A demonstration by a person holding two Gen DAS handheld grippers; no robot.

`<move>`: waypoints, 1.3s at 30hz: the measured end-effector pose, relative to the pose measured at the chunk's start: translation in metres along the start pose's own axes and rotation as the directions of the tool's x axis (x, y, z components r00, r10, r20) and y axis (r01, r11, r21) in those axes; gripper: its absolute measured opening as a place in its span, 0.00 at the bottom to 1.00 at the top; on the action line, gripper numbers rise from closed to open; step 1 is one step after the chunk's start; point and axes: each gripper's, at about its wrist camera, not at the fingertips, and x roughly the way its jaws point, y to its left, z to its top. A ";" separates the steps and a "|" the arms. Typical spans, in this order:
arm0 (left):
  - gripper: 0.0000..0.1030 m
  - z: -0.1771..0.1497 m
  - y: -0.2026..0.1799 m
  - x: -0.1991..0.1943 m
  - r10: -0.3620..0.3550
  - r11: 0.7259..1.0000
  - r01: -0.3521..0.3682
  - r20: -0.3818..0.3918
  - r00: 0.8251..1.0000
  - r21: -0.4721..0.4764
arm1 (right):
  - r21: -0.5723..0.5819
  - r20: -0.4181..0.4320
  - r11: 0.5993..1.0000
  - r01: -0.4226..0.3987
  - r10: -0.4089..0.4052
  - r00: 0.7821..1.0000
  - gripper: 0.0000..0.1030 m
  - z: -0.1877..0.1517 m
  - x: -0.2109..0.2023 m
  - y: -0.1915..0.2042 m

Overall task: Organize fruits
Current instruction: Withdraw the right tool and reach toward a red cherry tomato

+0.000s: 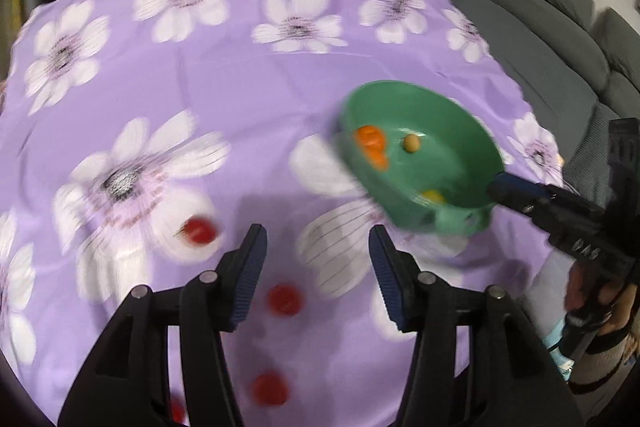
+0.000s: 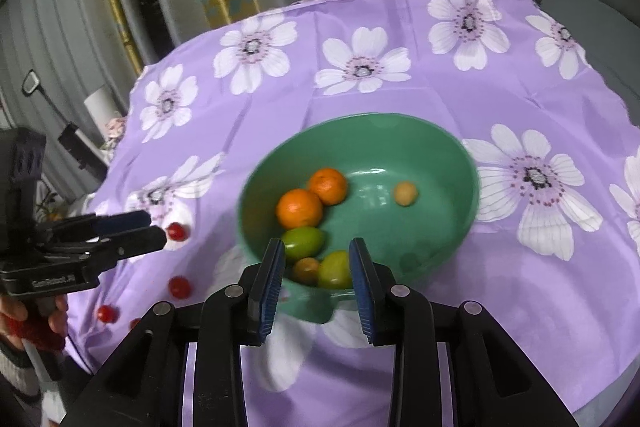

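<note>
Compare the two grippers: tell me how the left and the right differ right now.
The left gripper is open and holds nothing; the right gripper straddles the near rim of the green bowl, though whether it grips it is unclear. The left hangs over the red fruits on the purple cloth, one red fruit between its fingers; the right reaches over the bowl's fruit. Both have black arms and blue pads.

Each hand-held gripper point(image 2: 317, 271) is black plastic with blue ribbed pads, silver screws
</note>
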 end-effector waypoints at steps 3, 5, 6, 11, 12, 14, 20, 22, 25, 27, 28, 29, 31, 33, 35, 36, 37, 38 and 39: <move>0.51 -0.021 0.021 -0.013 0.039 0.998 -0.040 -0.018 0.999 -0.046 | -0.036 -0.013 0.999 -0.036 0.036 0.999 0.33 -0.002 0.001 0.013; 0.51 -0.036 0.032 -0.021 0.058 0.996 -0.060 -0.029 0.998 -0.067 | -0.058 -0.028 0.997 -0.059 0.057 0.998 0.33 -0.004 0.004 0.023; 0.51 -0.042 0.036 -0.024 0.058 0.995 -0.060 -0.034 0.998 -0.074 | -0.067 -0.035 0.995 -0.071 0.069 0.997 0.33 -0.006 0.006 0.028; 0.51 -0.070 0.039 -0.030 0.030 0.997 -0.035 -0.076 0.997 -0.065 | -0.100 -0.100 0.982 -0.161 0.151 0.984 0.33 -0.015 0.018 0.053; 0.51 -0.074 0.037 -0.029 0.027 0.998 -0.032 -0.085 0.996 -0.056 | -0.108 -0.112 0.979 -0.171 0.159 0.981 0.33 -0.017 0.020 0.058; 0.51 -0.082 0.033 -0.023 0.018 0.999 -0.022 -0.102 0.995 -0.038 | -0.130 -0.143 0.973 -0.190 0.172 0.975 0.33 -0.020 0.028 0.071; 0.49 -0.088 0.032 -0.004 0.021 0.999 -0.027 -0.140 0.990 -0.043 | -0.173 -0.243 0.960 -0.218 0.173 0.955 0.33 -0.035 0.050 0.097; 0.49 -0.088 0.034 0.000 0.022 0.998 -0.030 -0.144 0.989 -0.054 | -0.176 -0.269 0.959 -0.224 0.172 0.948 0.33 -0.040 0.058 0.101; 0.49 -0.090 0.033 0.007 0.007 0.998 -0.017 -0.159 0.987 -0.059 | -0.178 -0.293 0.958 -0.224 0.165 0.942 0.33 -0.042 0.069 0.105; 0.47 -0.090 0.031 0.009 0.003 0.999 -0.011 -0.164 0.986 -0.049 | -0.173 -0.297 0.960 -0.222 0.164 0.941 0.33 -0.041 0.075 0.106; 0.45 -0.090 0.031 0.010 0.003 0.999 -0.011 -0.165 0.986 -0.045 | -0.172 -0.297 0.960 -0.220 0.163 0.941 0.33 -0.039 0.078 0.106; 0.42 -0.090 0.030 0.011 0.005 0.999 -0.013 -0.165 0.986 -0.047 | -0.171 -0.297 0.961 -0.218 0.160 0.941 0.33 -0.038 0.081 0.106; 0.39 -0.090 0.031 0.013 0.006 0.999 -0.014 -0.167 0.986 -0.046 | -0.171 -0.301 0.961 -0.218 0.160 0.940 0.33 -0.037 0.086 0.108; 0.36 -0.091 0.031 0.015 0.015 0.999 -0.022 -0.170 0.985 -0.039 | -0.170 -0.308 0.959 -0.225 0.165 0.937 0.33 -0.036 0.090 0.109; 0.33 -0.092 0.030 0.017 0.018 0.999 -0.024 -0.174 0.985 -0.030 | -0.172 -0.317 0.958 -0.230 0.167 0.934 0.33 -0.035 0.095 0.111; 0.32 -0.091 0.030 0.018 0.018 0.999 -0.023 -0.173 0.985 -0.026 | -0.174 -0.322 0.958 -0.230 0.165 0.932 0.33 -0.036 0.097 0.112; 0.32 -0.090 0.031 0.018 0.013 1.000 -0.018 -0.173 0.985 -0.026 | -0.176 -0.328 0.957 -0.231 0.164 0.930 0.33 -0.036 0.100 0.114; 0.29 -0.090 0.031 0.018 0.009 1.000 -0.014 -0.173 0.985 -0.028 | -0.177 -0.332 0.956 -0.233 0.165 0.929 0.33 -0.036 0.101 0.115; 0.27 -0.090 0.032 0.018 0.003 0.999 -0.008 -0.172 0.985 -0.032 | -0.178 -0.337 0.956 -0.234 0.164 0.927 0.33 -0.036 0.104 0.116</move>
